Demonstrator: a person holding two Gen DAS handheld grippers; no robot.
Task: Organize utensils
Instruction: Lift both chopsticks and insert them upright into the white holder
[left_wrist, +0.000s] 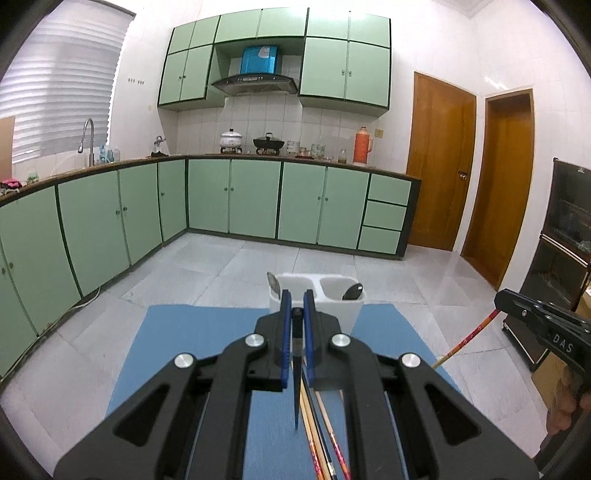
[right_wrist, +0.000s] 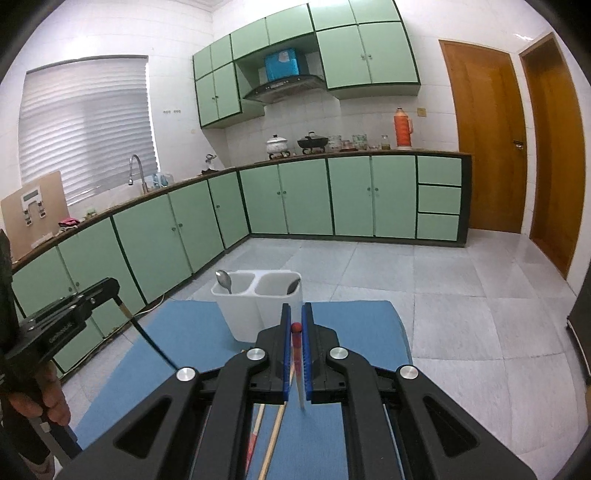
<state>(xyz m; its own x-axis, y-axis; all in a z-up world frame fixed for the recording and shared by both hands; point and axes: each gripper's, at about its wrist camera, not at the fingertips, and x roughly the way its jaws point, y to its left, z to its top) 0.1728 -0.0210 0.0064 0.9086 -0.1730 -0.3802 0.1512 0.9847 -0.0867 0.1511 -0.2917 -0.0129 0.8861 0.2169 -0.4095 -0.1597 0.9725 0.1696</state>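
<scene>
Left wrist view: left hand-held gripper (left_wrist: 297, 314) clamped dark chopstick (left_wrist: 296, 384), shaft hanging down; right hand-held gripper (right_wrist: 295, 326) clamped red-tipped chopstick (right_wrist: 297, 365); two-compartment holder (left_wrist: 317, 299) stood straight ahead, near, on blue mat (left_wrist: 184, 350), left nearer

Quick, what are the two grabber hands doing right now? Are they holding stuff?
Left gripper: shut on a dark chopstick.
Right gripper: shut on a red-tipped chopstick.

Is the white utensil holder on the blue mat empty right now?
No, the white utensil holder has a spoon in its left compartment and another utensil in the right.
</scene>
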